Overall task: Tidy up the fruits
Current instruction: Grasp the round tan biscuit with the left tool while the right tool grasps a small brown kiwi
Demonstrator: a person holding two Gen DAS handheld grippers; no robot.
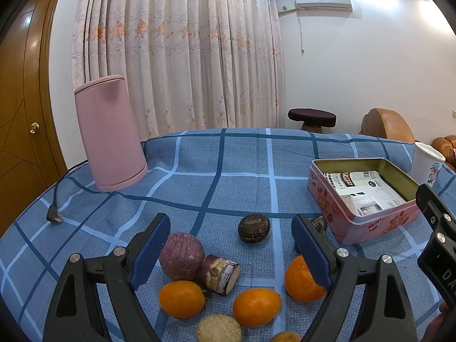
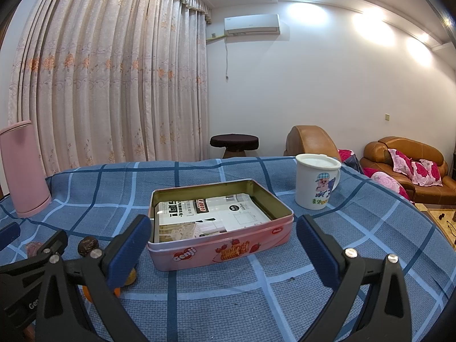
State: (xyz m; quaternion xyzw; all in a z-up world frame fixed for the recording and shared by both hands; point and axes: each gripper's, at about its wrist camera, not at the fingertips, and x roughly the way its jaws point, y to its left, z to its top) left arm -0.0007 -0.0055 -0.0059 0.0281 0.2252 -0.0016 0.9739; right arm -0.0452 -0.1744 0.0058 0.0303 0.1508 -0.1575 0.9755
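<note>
Fruits lie on the blue checked tablecloth in the left wrist view: three oranges point(image 1: 181, 299) point(image 1: 256, 307) point(image 1: 302, 282), a purple round fruit point(image 1: 181, 256), a cut purple stem piece point(image 1: 219, 273), and a dark brown fruit point(image 1: 253, 227). My left gripper point(image 1: 230, 252) is open above them, holding nothing. The open pink Genji tin point(image 2: 221, 249) holds printed paper and sits just ahead of my open, empty right gripper point(image 2: 223, 246). The tin also shows in the left wrist view point(image 1: 362, 199).
A pink kettle point(image 1: 109, 134) with its cord and plug point(image 1: 54, 218) stands at the back left. A white cartoon mug point(image 2: 316, 182) stands behind the tin on the right. A brown sofa point(image 2: 404, 165) and stool point(image 2: 234, 142) lie beyond the table.
</note>
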